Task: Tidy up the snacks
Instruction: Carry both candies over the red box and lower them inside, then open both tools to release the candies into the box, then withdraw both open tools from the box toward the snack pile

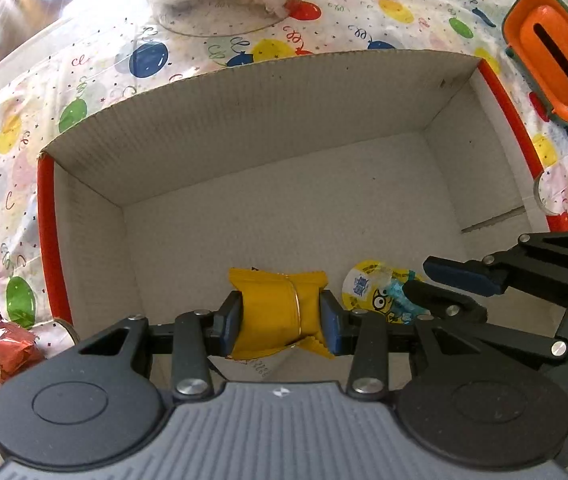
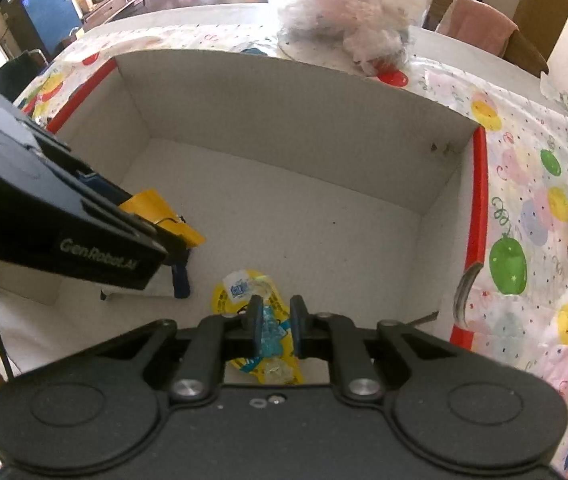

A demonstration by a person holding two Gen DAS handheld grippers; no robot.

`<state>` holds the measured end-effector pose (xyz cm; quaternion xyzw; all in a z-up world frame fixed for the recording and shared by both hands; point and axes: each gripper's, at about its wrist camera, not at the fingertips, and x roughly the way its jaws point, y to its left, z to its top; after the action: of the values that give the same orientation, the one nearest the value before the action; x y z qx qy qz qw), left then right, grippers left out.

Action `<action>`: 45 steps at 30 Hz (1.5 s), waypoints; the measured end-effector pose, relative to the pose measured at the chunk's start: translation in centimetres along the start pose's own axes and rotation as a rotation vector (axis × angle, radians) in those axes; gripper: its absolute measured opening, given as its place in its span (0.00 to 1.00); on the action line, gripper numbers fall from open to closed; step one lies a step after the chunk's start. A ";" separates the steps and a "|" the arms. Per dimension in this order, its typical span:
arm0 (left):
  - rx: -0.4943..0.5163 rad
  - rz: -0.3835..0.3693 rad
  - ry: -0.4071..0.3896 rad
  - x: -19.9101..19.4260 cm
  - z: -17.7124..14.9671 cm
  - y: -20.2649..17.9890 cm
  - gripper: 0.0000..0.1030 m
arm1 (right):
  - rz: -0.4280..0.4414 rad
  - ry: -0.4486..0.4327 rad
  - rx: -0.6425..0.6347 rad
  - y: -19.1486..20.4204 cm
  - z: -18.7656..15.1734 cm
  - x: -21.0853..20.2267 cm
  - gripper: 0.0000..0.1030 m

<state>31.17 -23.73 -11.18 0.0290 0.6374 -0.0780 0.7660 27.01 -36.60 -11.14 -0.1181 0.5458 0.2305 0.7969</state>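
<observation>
Over the near edge of the cardboard box (image 1: 243, 128), my left gripper (image 1: 279, 314) clamps a soft, crinkly yellow packet (image 1: 271, 312) mid-body, while my right gripper (image 2: 275, 326) pinches a light jelly cup (image 2: 243, 288) by its flimsy wrapper.

Black linkages, blue-padded fingers (image 1: 231, 322)

The cardboard box (image 1: 284, 128) is pale grey-white inside with a red outer face along its edges. At six o'clock in it sits a plain yellow snack packet (image 1: 273, 312), and toward four o'clock a yellow pouch (image 1: 368, 288) with a white label, light blue patches and a cartoon face. The tablecloth (image 1: 95, 80) is white with blue, green, yellow and red balloons. At two o'clock stands an orange, green-trimmed container (image 1: 556, 56).
</observation>
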 end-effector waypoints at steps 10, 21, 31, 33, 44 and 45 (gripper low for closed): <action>-0.003 -0.013 -0.056 -1.7 -1.0 0.1 0.48 | 0.021 -0.050 0.020 0.0 0.2 -1.8 0.22; -0.013 -0.036 -0.174 -5.4 -3.2 0.5 0.55 | 0.028 -0.103 0.043 0.4 -0.3 -4.6 0.26; -0.028 -0.037 -0.301 -9.7 -6.4 1.4 0.56 | 0.030 -0.174 0.013 1.9 -0.9 -7.6 0.36; -0.026 -0.038 -0.327 -10.6 -7.2 1.6 0.57 | 0.033 -0.191 0.006 2.3 -1.0 -8.2 0.39; -0.029 -0.011 -0.468 -14.4 -11.6 3.6 0.67 | 0.087 -0.296 0.012 4.8 -1.5 -11.4 0.68; -0.033 -0.008 -0.481 -14.7 -12.1 3.9 0.68 | 0.086 -0.303 0.013 5.1 -1.6 -11.6 0.70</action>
<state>17.50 -16.93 0.74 -0.0053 0.4381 -0.0754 0.8958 19.74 -35.65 -0.65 -0.0533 0.4256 0.2760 0.8601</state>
